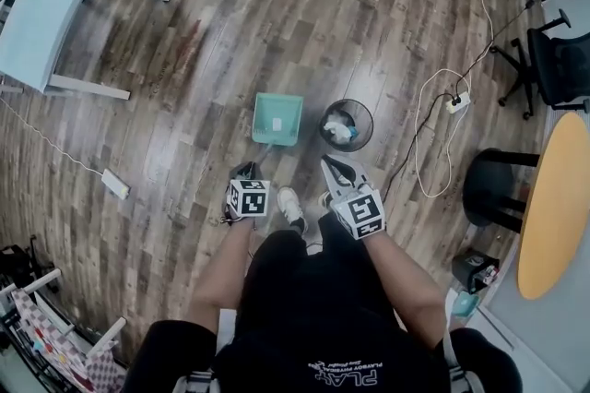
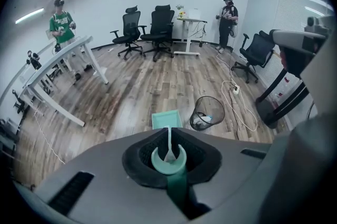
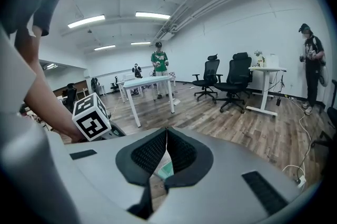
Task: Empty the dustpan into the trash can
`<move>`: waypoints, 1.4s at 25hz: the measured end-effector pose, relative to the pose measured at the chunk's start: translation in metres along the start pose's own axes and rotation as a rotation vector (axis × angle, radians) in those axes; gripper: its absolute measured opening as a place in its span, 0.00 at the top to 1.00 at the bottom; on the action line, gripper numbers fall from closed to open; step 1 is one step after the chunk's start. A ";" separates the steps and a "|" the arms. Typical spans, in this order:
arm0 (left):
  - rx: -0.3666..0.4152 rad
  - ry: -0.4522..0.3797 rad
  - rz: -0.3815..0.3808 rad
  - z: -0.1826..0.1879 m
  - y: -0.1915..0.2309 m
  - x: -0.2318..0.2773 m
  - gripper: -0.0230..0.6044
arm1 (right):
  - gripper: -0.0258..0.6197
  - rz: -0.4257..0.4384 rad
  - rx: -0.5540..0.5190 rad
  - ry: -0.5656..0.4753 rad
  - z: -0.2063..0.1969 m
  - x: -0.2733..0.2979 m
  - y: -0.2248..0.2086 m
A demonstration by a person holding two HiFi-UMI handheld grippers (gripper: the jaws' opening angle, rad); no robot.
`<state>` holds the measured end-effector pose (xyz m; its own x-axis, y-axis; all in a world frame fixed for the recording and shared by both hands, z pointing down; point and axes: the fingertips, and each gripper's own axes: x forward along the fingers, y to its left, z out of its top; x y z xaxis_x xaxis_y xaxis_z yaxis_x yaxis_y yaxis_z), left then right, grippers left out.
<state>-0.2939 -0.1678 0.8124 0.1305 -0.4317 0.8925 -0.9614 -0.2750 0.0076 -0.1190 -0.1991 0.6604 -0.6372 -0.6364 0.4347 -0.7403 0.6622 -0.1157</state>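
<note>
Between the nearly closed jaws of the left gripper (image 1: 247,170) sits the teal ring end of the dustpan handle (image 2: 169,159), clamped tight, its thin pale shaft running down to the dustpan (image 1: 277,119). That teal pan lies level just left of the trash can (image 1: 368,128), close beside it but apart; whether it touches the wood floor (image 1: 184,59) is unclear. The right gripper (image 1: 329,164), on the person's side of the trash can, has its jaw tips pressed together on nothing. White litter (image 1: 339,131) lies inside the trash can.
</note>
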 end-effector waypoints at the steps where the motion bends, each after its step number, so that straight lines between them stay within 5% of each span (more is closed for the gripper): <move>1: -0.002 0.010 0.002 0.001 -0.001 0.005 0.90 | 0.92 -0.002 0.004 0.004 -0.004 0.000 -0.004; 12: 0.144 0.082 0.047 0.010 -0.024 0.044 0.90 | 0.92 -0.064 0.085 0.048 -0.043 -0.015 -0.044; 35: 0.067 0.165 0.054 0.023 -0.009 0.076 0.90 | 0.92 -0.083 0.119 0.046 -0.060 -0.028 -0.069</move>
<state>-0.2695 -0.2180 0.8692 0.0324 -0.3020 0.9528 -0.9468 -0.3147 -0.0675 -0.0369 -0.2034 0.7098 -0.5641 -0.6665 0.4875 -0.8120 0.5549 -0.1811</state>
